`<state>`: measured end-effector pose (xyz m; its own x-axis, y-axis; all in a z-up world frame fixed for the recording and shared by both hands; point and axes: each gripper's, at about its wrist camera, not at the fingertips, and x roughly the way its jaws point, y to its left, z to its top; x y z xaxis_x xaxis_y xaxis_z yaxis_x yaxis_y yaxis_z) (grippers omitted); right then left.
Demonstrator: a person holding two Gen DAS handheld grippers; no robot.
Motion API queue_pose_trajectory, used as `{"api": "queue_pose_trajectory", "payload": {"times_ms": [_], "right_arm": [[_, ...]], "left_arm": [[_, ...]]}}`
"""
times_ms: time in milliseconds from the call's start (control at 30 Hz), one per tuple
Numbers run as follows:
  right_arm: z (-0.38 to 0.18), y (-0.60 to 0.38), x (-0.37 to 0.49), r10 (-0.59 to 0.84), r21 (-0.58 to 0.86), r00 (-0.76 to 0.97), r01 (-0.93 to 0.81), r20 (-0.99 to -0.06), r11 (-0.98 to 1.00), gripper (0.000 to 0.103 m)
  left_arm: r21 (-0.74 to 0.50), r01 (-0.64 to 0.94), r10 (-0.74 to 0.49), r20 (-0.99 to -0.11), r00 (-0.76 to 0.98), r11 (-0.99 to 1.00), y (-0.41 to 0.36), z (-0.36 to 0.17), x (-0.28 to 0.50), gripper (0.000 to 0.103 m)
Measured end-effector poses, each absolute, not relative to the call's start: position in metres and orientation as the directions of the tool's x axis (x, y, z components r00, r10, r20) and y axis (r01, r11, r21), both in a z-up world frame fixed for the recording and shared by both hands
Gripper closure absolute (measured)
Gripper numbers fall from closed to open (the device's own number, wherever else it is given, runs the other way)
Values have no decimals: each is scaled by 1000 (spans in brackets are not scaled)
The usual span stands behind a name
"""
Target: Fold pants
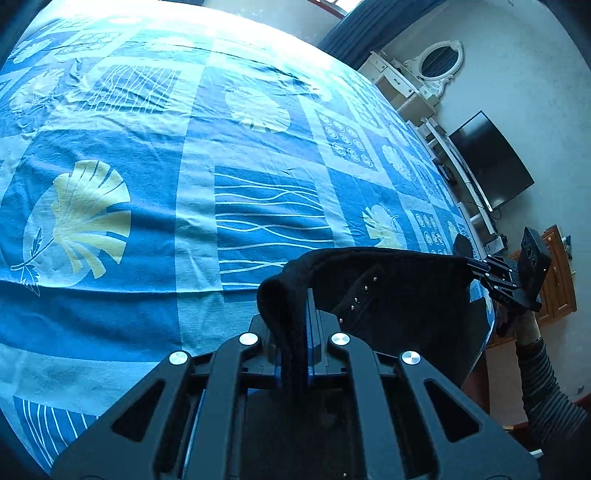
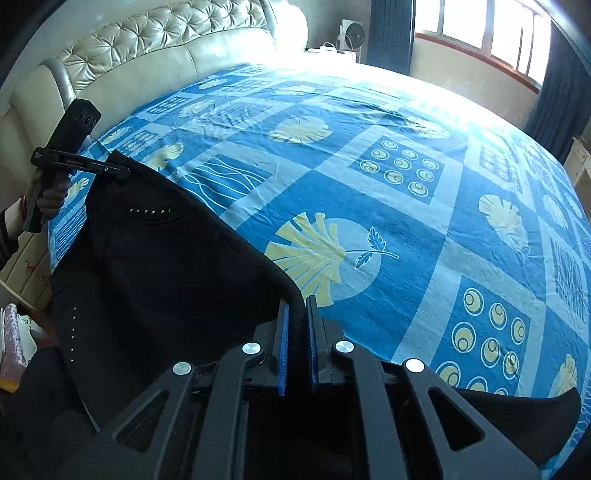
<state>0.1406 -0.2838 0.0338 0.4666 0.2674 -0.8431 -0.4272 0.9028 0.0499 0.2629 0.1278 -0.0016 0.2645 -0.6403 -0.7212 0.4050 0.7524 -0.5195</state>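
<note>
A pair of black pants [image 1: 399, 291] hangs stretched between two handheld grippers above the near edge of a bed spread with a blue patterned sheet [image 1: 207, 147]. In the left wrist view the left gripper [image 1: 295, 332] fills the bottom centre of the frame, its blue-padded jaws pressed together on a bunched fold of the black cloth, which rides up over the fingertips in a hump. From there the fabric runs taut toward the right of the frame, where the right gripper [image 1: 471, 267] pinches its far corner at the middle right edge; a striped sleeve [image 1: 543, 373] reaches up to it from the lower right. A short row of small metal studs shows on the cloth just right of the left gripper's jaws. In the right wrist view the right gripper sits at the bottom centre, its jaws clamped on the edge of the pants, and the cloth spreads as a broad dark sheet across the lower left of the frame up to the left gripper in the upper left, held by a hand [image 2: 51, 195]. A tufted cream headboard [image 2: 147, 48] lies along the top left, a window [image 2: 491, 26] at the upper right.
</note>
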Motion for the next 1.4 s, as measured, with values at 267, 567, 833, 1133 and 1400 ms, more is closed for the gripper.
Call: {"api": "queue_pose_trajectory", "payload": {"times_ms": [267, 567, 833, 1133, 1400], "right_arm": [[34, -256, 45, 183, -105, 563, -441, -806, 892, 94], [-17, -236, -21, 126, -149, 521, -453, -844, 879, 94], [-36, -238, -46, 119, -109, 520, -388, -846, 915, 67], [-23, -264, -75, 242, 133, 475, -252, -846, 959, 42], [-28, -287, -73, 388, 400, 464, -78, -796, 913, 42]], "left_arm": [[-527, 453, -678, -673, 294, 719, 148, 8, 189, 95], [-583, 404, -703, -647, 294, 705, 176, -26, 115, 94], [-542, 346, -637, -712, 295, 766, 186, -65, 72, 72], [-609, 218, -639, -657, 400, 762, 222, -61, 24, 45], [-777, 43, -728, -567, 385, 628, 211, -71, 16, 41]]}}
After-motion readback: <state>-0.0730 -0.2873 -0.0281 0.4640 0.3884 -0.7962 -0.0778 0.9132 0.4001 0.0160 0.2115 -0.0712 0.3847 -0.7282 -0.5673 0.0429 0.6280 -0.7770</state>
